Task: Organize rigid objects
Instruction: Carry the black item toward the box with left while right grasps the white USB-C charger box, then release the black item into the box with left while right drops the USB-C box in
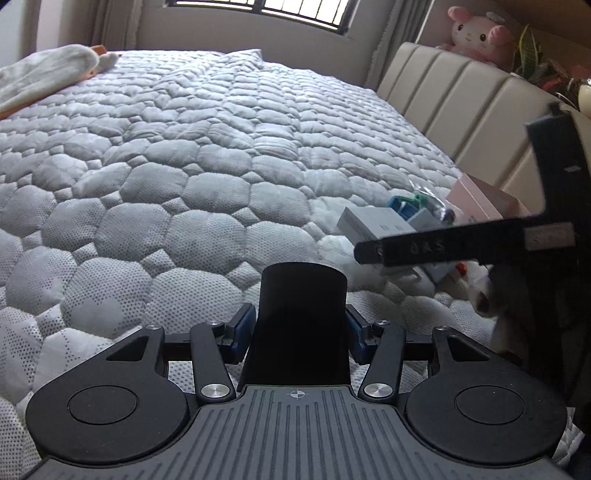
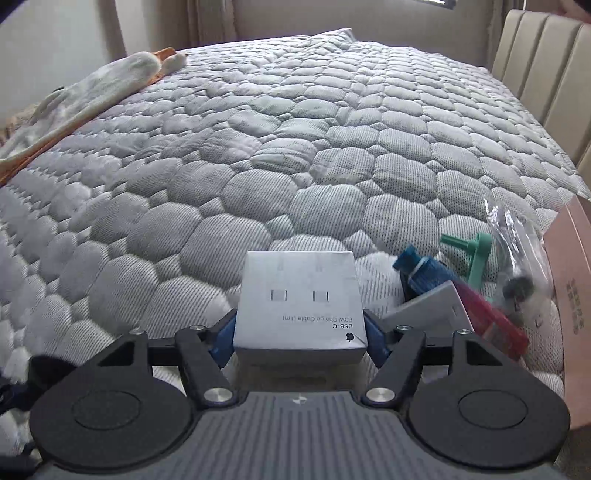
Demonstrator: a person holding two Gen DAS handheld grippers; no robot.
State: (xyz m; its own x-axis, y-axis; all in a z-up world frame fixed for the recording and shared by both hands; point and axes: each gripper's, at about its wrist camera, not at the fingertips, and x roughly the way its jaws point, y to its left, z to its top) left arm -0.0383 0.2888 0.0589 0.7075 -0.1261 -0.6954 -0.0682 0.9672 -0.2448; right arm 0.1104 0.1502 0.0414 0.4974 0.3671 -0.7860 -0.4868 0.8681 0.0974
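Only right wrist view shows print on white cable box [image 2: 299, 302]: right hand-held gripper [image 2: 299, 334] clamps it, dead centre, above bed [image 2: 258, 155]. Left hand-held gripper [image 1: 297, 332] clamps black cup [image 1: 301, 325]; clutter at 2 o'clock.

The right tool [image 2: 300, 328] has its blue pads against both sides of a white cable box [image 2: 299, 302] on the bed [image 2: 221, 166]; right of it lie a blue part [image 2: 424, 275], green crank [image 2: 476, 254] and red box [image 2: 495, 325].

Quilted grey bedspread [image 1: 184, 166]; beige padded headboard [image 1: 461, 96]; pink plush rabbit [image 1: 476, 33]; cream towel [image 2: 92, 92]; window [image 1: 295, 11].
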